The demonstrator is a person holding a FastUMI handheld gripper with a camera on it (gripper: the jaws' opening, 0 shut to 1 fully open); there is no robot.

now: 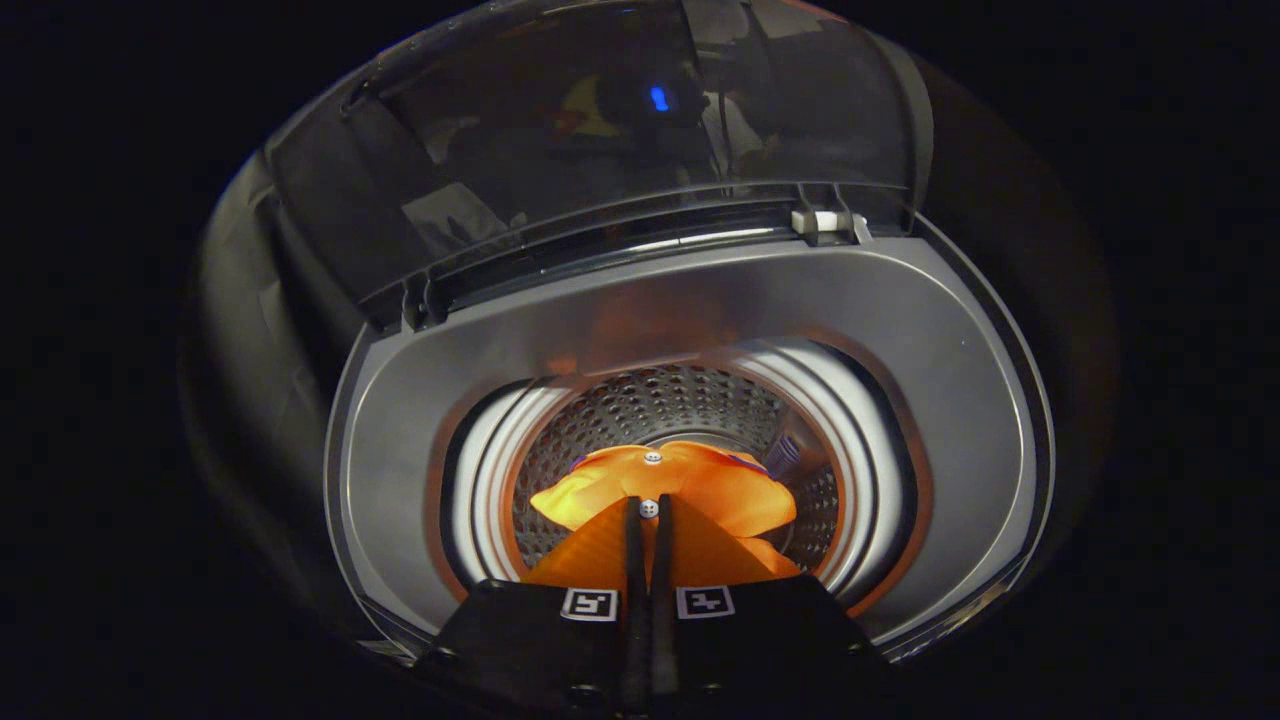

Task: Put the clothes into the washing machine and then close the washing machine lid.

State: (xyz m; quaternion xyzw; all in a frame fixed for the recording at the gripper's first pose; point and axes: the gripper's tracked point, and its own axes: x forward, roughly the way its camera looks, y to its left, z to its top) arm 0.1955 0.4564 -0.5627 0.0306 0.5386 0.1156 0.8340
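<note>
Hanging over the open washing machine (690, 300) drum, fingers (648, 505) clenched on bunched orange garment (700, 485), lid (600, 130) raised

Lid (620, 130) up, drum mouth (870, 470) unobstructed.

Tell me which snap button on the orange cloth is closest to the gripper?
The lower snap button, right at the gripper fingertips. The other snap button sits farther along the orange cloth, toward the drum.
</note>
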